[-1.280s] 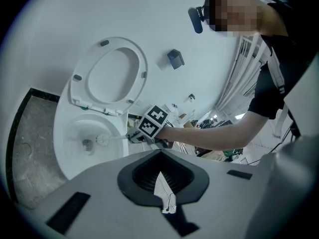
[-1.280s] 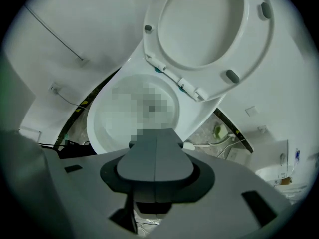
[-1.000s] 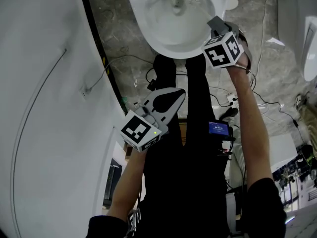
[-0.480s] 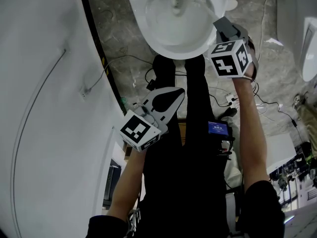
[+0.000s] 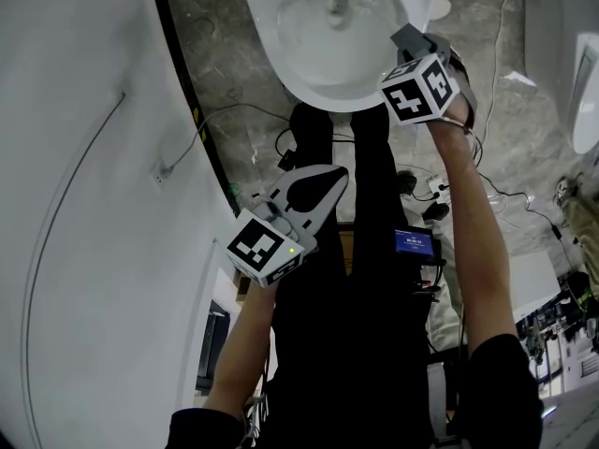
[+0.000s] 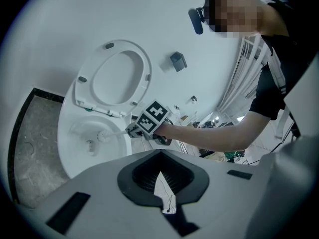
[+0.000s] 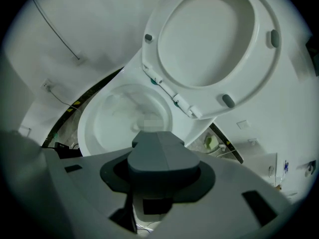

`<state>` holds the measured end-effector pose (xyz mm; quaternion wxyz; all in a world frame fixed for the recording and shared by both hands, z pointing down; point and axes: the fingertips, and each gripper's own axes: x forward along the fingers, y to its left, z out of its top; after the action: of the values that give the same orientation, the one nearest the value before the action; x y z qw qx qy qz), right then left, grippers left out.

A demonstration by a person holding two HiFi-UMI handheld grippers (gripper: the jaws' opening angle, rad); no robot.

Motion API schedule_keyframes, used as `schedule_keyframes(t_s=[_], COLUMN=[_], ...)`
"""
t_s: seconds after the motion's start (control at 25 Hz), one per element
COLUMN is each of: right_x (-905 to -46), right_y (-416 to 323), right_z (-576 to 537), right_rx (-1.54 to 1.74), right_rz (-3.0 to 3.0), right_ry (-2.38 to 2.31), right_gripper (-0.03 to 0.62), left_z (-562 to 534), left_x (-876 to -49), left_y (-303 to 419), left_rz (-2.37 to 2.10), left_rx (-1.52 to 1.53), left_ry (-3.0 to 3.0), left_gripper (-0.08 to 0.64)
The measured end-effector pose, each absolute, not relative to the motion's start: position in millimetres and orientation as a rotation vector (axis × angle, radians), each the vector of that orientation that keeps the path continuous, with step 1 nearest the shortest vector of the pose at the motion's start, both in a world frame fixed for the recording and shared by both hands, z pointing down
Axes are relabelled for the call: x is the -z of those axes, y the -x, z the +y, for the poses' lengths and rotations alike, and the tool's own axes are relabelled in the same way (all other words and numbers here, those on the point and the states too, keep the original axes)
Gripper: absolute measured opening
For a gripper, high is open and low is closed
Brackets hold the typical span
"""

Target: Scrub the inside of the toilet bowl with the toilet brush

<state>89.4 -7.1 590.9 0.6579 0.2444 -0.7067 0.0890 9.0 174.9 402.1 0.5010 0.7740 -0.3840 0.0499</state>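
Brush [image 6: 103, 135] is down inside the bowl [image 5: 323, 96], head just beside the drain. Its thin white handle [image 6: 119, 131] runs up to the rim, where the right gripper [image 5: 410, 41] is clamped tight on the far end. That looks like the sensible spot to grab, since it keeps the jaws out of the wet part and gives you reach. I'd guess it's light plastic, with a stiff enough handle and springy bristles. A skinny round shaft like that can roll between two flat jaws once you lean on it, though, so firm squeeze, modest pressure. Left gripper [image 5: 335, 178] hangs back over the legs [image 5: 356, 251], jaws closed together on nothing. The porcelain looks glossy and slick, so I'd expect the head to skate more than bite. Seat [image 6: 117, 76] is flipped up out of the way. Room's tight: white wall [image 5: 84, 204] close on the left, and a grey stone floor [image 5: 234, 64] with loose cables [image 5: 283, 144] near the feet, worth minding.
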Motion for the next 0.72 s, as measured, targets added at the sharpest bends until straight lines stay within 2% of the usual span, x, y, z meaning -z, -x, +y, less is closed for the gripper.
schedule_keyframes(t_s=[0.72], right_x=[-665.8], right_y=[-53.5], right_z=[-16.7], right_rx=[-0.101], right_rz=[-1.557], right_ry=[-0.429], right_gripper=[0.179], left_z=[180.2], left_x=[-400.7], left_y=[1.8], left_rz=[-0.938], left_rx=[-0.159], left_ry=[-1.858], left_gripper=[0.009])
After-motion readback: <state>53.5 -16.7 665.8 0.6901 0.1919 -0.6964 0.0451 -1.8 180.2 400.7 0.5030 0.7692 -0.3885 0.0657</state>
